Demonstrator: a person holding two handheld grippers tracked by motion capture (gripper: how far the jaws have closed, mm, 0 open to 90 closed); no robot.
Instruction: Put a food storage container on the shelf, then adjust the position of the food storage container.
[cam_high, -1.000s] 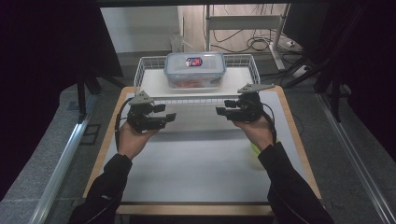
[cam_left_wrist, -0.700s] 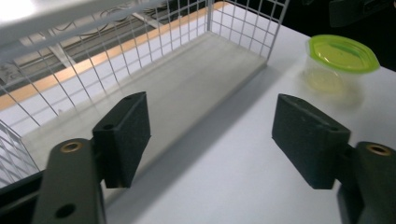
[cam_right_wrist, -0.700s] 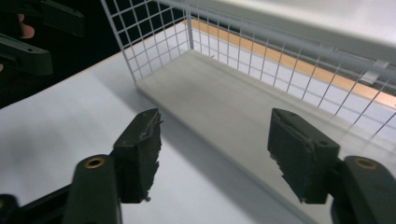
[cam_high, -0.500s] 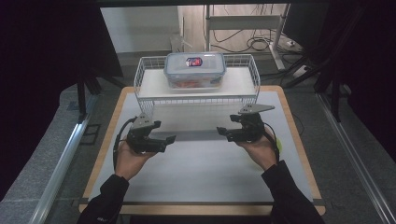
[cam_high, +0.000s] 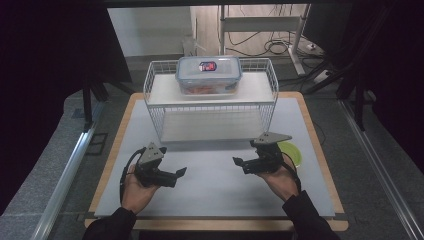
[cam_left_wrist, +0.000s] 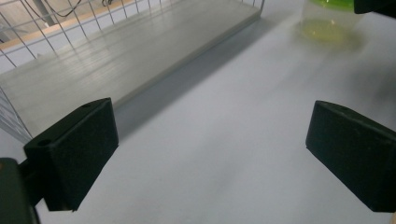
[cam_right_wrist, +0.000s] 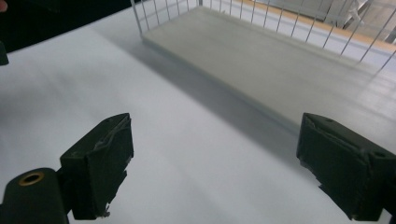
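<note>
My left gripper (cam_high: 177, 177) hovers low over the white table mat (cam_high: 215, 190) at front left, pointing right. Its jaws have just been opening and now stand wide apart with nothing between them (cam_left_wrist: 212, 144). My right gripper (cam_high: 240, 166) faces it from the front right; its jaws have also just been opening, and only bare mat lies between them (cam_right_wrist: 219, 158). A clear lidded food container (cam_high: 208, 74) with red contents sits on the top shelf of a white wire rack (cam_high: 155, 107). The rack's lower shelf board (cam_left_wrist: 130, 51) (cam_right_wrist: 280, 60) is bare.
A translucent green cup (cam_high: 292, 152) stands on the mat just behind my right hand, and it also appears in the left gripper view as the green cup (cam_left_wrist: 327, 23). The wooden table edge (cam_high: 112, 155) frames the mat. Dark floor and metal rails flank the table.
Both hands have come down and back toward the person, away from the rack front. Both pairs of jaws have spread wider. The container has stayed on the top shelf.
</note>
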